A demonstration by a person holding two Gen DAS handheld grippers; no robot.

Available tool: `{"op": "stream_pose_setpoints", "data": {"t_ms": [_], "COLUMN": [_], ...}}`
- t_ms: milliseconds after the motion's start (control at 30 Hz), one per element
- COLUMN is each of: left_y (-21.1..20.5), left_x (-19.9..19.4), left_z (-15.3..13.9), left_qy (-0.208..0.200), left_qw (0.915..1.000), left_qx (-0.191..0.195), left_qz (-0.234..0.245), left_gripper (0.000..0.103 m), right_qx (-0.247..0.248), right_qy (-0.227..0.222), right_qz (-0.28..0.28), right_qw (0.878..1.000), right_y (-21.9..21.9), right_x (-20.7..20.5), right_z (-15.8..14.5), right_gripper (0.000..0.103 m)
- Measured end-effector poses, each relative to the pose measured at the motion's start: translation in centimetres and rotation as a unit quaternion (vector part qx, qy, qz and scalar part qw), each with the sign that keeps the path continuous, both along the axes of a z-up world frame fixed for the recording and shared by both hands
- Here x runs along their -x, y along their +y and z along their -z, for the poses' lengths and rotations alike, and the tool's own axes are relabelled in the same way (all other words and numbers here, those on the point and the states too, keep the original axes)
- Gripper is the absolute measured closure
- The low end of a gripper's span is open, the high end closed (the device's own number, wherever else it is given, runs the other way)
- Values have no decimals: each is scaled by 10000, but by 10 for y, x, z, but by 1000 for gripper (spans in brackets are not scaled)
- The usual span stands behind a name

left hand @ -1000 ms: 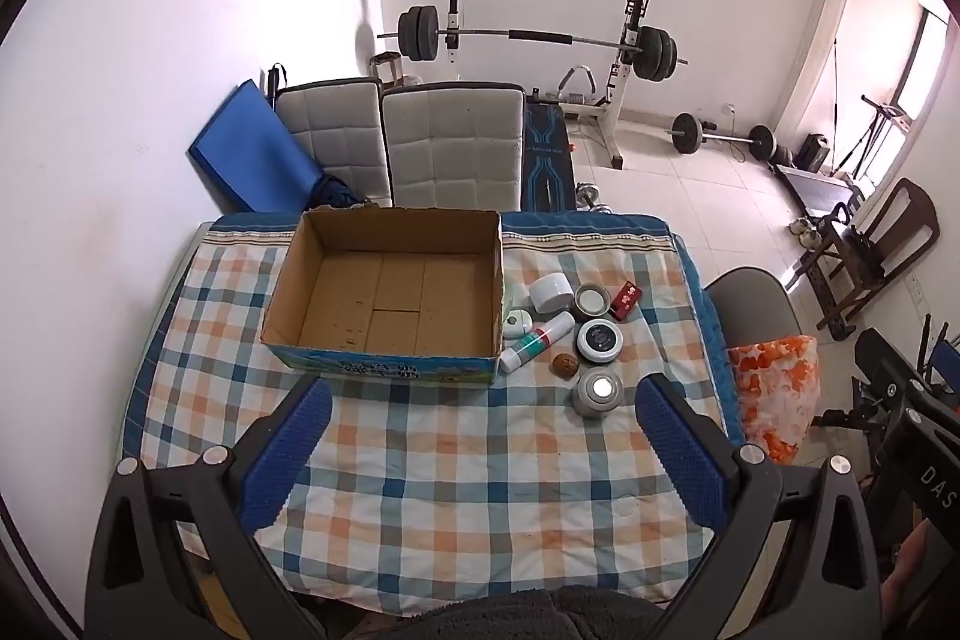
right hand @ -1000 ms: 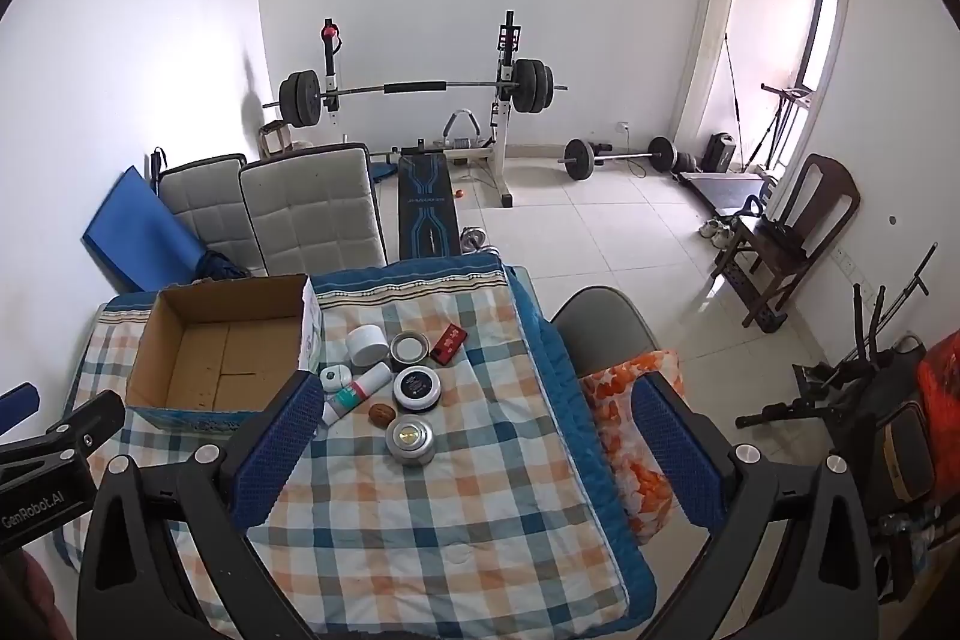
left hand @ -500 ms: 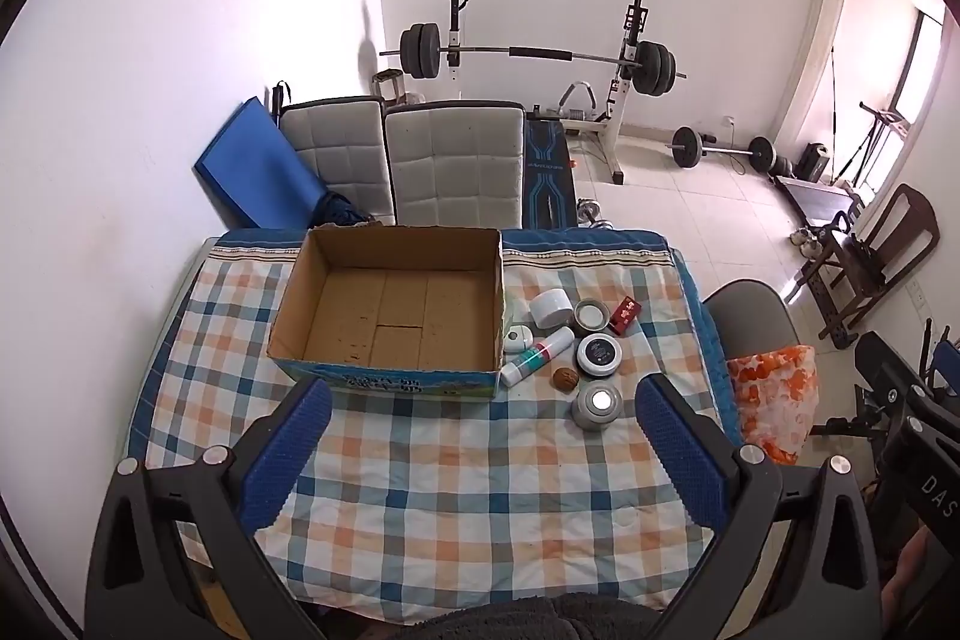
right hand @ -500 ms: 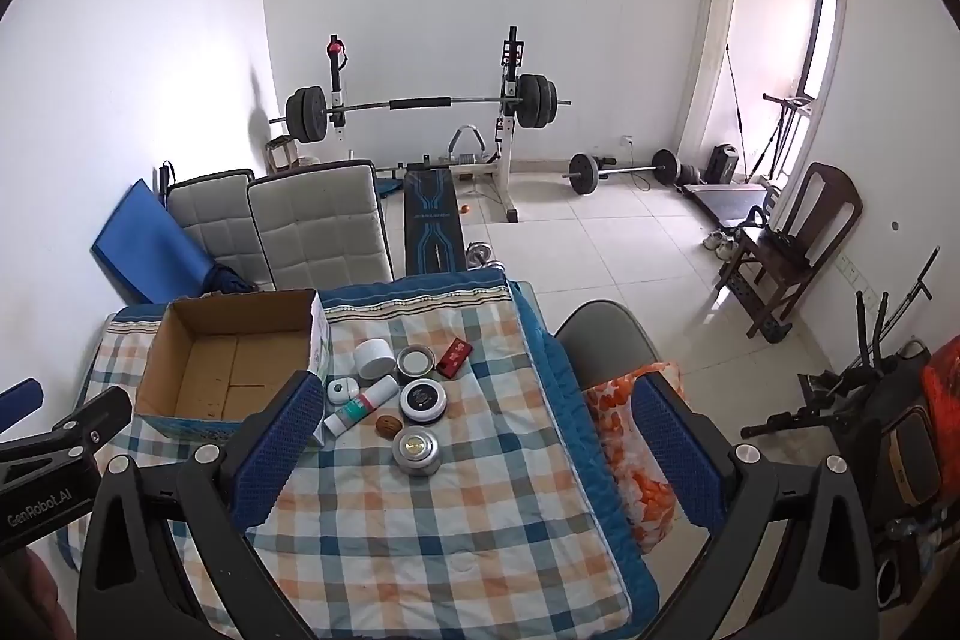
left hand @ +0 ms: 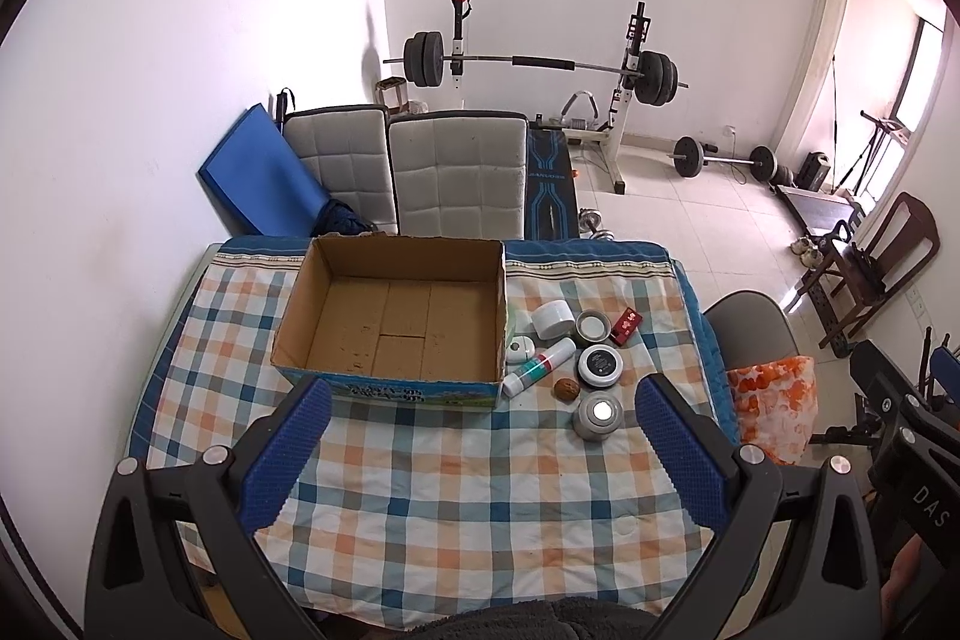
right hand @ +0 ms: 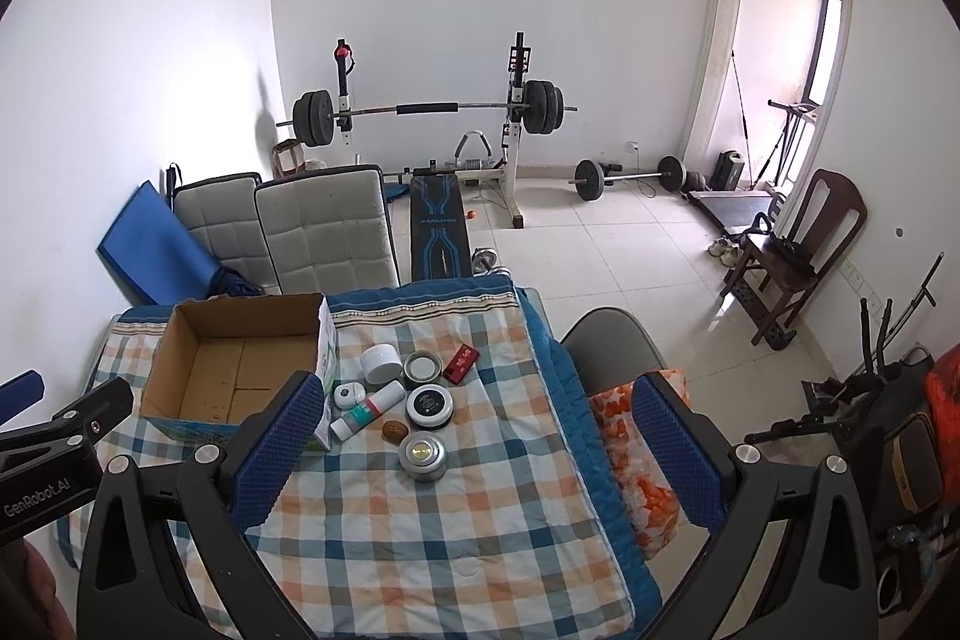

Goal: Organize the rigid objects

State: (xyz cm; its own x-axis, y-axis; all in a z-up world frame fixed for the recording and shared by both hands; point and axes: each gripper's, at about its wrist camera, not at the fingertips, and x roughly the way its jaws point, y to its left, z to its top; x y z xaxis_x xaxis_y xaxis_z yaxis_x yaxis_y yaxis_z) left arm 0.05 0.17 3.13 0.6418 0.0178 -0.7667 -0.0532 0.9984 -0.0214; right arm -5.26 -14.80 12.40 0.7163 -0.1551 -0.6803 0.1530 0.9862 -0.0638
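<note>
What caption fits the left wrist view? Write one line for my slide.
Open left claw above checked tablecloth, facing empty cardboard box and small jars.

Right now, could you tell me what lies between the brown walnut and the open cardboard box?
A white tube with green and red bands lies between the walnut and the cardboard box, clearest in the left wrist view.

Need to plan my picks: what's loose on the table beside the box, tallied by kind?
Round jars and tins: 4: white jar, open tin, black-lidded jar, silver tin
Tube: 1
Small white case: 1
Red packet: 1
Walnut: 1
Total: 8, none in the box.
</note>
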Motion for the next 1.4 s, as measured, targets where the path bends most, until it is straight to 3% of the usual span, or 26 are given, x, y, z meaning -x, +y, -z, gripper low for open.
{"op": "stream_pose_setpoints", "data": {"t_ms": [1400], "left_y": [0], "left_x": [-2], "left_z": [3], "left_qy": [-8], "left_qw": [10000], "left_qx": [40], "left_qz": [44], "left_gripper": [0], "right_qx": [39], "right_qy": [37], "right_qz": [-6], "right_qw": [10000], "right_y": [4], "right_x": [-5], "right_z": [4], "right_gripper": [0]}}
